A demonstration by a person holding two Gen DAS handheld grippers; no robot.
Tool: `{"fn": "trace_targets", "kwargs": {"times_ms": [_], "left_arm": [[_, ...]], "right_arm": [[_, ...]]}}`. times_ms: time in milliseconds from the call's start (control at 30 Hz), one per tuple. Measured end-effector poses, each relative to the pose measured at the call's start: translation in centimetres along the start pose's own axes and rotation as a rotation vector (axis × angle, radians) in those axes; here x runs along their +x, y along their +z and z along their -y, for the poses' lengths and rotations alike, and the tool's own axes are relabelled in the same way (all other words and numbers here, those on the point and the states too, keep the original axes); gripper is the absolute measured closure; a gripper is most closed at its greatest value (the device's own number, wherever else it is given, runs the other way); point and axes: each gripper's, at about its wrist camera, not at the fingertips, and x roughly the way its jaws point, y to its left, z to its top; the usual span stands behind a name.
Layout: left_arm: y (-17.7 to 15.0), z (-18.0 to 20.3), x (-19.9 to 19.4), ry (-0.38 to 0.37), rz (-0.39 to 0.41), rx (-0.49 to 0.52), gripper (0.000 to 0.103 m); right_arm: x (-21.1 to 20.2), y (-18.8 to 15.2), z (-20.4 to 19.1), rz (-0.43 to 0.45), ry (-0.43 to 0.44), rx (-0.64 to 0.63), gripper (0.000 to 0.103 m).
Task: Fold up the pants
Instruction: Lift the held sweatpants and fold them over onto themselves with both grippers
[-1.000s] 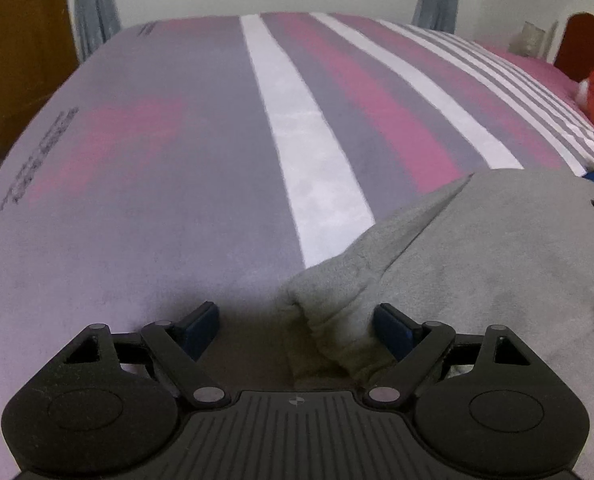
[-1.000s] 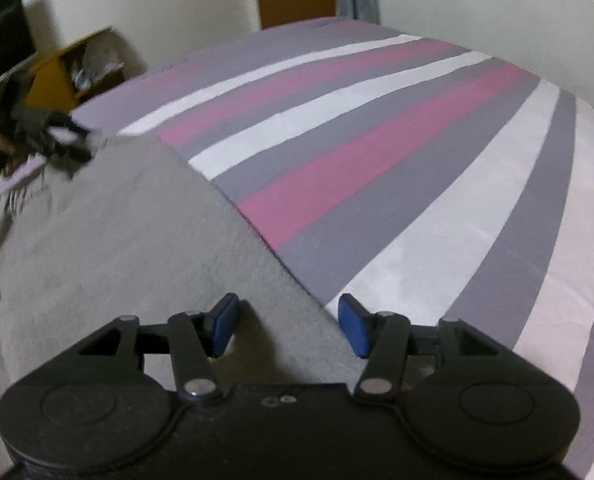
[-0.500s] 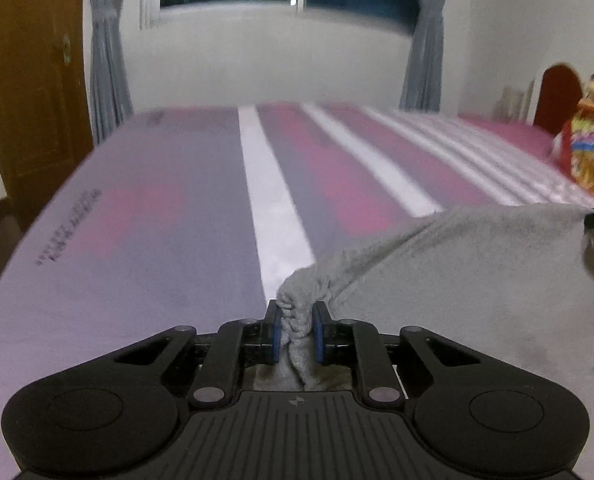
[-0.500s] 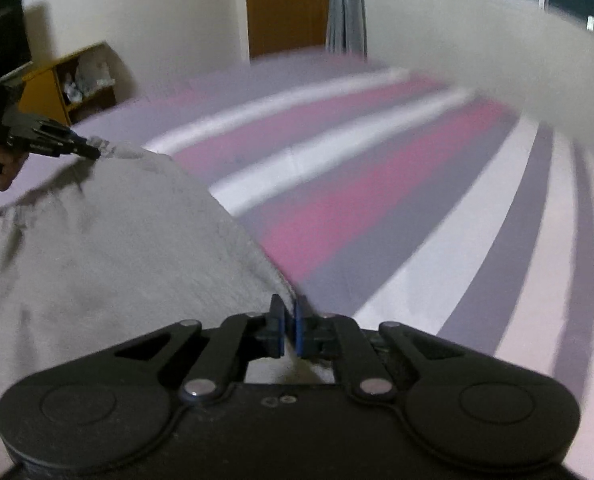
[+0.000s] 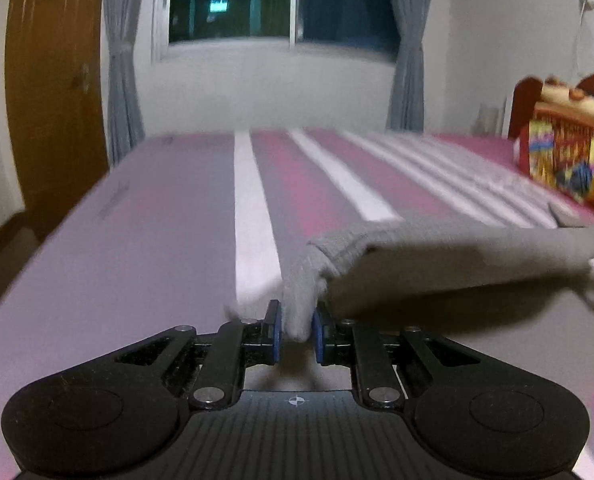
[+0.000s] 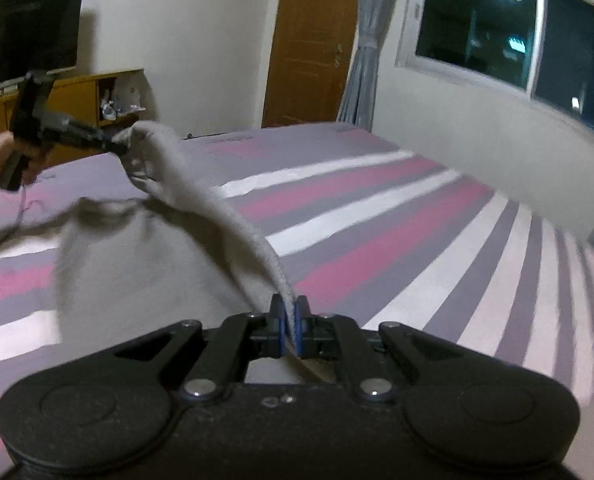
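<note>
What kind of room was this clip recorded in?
Most likely a home bedroom: a wide bed under a striped cover, a curtained window, and a wooden door.

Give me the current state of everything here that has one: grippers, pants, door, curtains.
Left gripper: shut on the pants.
Right gripper: shut on the pants.
Pants: edge lifted off the bed, stretched between the grippers, rest trailing on it.
Door: closed.
Curtains: drawn open.
</note>
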Motion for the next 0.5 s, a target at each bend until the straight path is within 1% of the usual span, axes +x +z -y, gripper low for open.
{"fn": "trace_targets", "kwargs": {"times_ms": [67,100,133,167,200,233,267,300,333,400,500], "left_arm": [[-2.7,0.8,0.0,0.036,-0.054,-0.026,0.087],[-3.9,1.1,0.3,0.066,-0.092,-0.032,0.086],[-5.0,1.5,0.3,0.098,-0.111,-0.04,0.085],[-5.6,1.8,0.0,0.114,-0.098,-0.051,0.079],[-6.1,2.0,-0.9,0.132,-0.08,-0.073,0.072],[-6.1,2.0,-1.8,0.148,-0.071,-0.101,0.049],[-6.2,2.1,-2.8,0.17,-0.064,-0.127,0.026],[-6.3,2.1,-4.1,0.175,-0.039,-0.146,0.022],[-6.3,1.9,-5.3,0.173,-0.007,-0.18,0.022],[-6.3,0.8,-7.1,0.108,0.031,-0.328,0.022],[-6.9,-0.4,-8.1,-0.04,0.071,-0.573,0.022]], "right_arm": [[0.7,-2.3,-1.5,-0.031,0.02,0.064,0.099],[1.5,-3.3,-2.4,-0.053,0.019,0.094,0.098],[2.7,-4.6,-2.8,-0.092,0.0,0.127,0.098],[3.6,-5.6,-2.8,-0.131,-0.018,0.162,0.095],[4.1,-6.3,-2.6,-0.157,-0.037,0.213,0.088],[3.5,-7.0,-2.2,-0.149,-0.06,0.258,0.084],[2.8,-7.1,-2.0,-0.124,-0.087,0.314,0.076],[1.8,-7.1,-1.7,-0.092,-0.09,0.365,0.07],[0.8,-7.2,-1.4,-0.064,-0.075,0.418,0.068],[-0.3,-7.2,-0.8,-0.027,-0.046,0.529,0.067],[-1.0,-8.2,0.6,0.011,-0.044,0.692,0.065]]}}
